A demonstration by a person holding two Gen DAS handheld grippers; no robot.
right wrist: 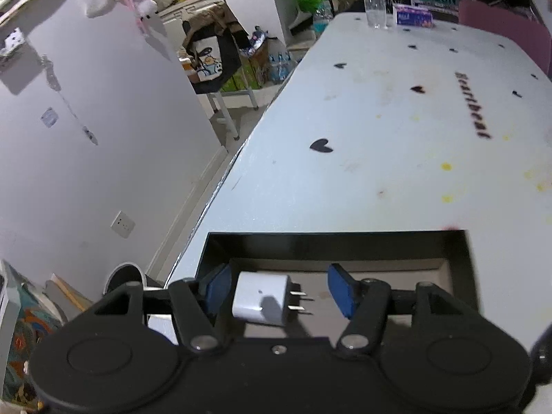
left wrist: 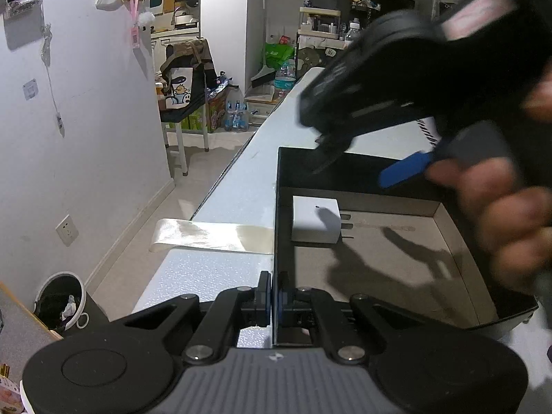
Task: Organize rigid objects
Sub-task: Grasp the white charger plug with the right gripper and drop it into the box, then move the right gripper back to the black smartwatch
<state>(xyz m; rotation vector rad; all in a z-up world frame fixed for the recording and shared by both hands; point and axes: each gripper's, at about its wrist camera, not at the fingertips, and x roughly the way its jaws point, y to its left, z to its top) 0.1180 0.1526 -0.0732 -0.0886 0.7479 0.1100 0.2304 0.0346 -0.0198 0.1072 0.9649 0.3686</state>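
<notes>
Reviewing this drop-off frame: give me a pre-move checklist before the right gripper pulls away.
1. White charger lies on box floor, prongs sideways: ok.
2. Right gripper pads clear of charger, jaws apart: ok.
3. Left gripper clamped on black box wall: ok.
4. Box sits flat on table: ok.
5. Retreat path over box rim free: cannot tell.

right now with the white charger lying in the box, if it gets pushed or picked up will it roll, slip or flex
The white charger looks like a rigid block with flat faces, so it should probably slide across the box floor rather than roll. Its smooth glossy shell may slip between pads. The thin prongs could snag or bend if pushed prong-first.
</notes>
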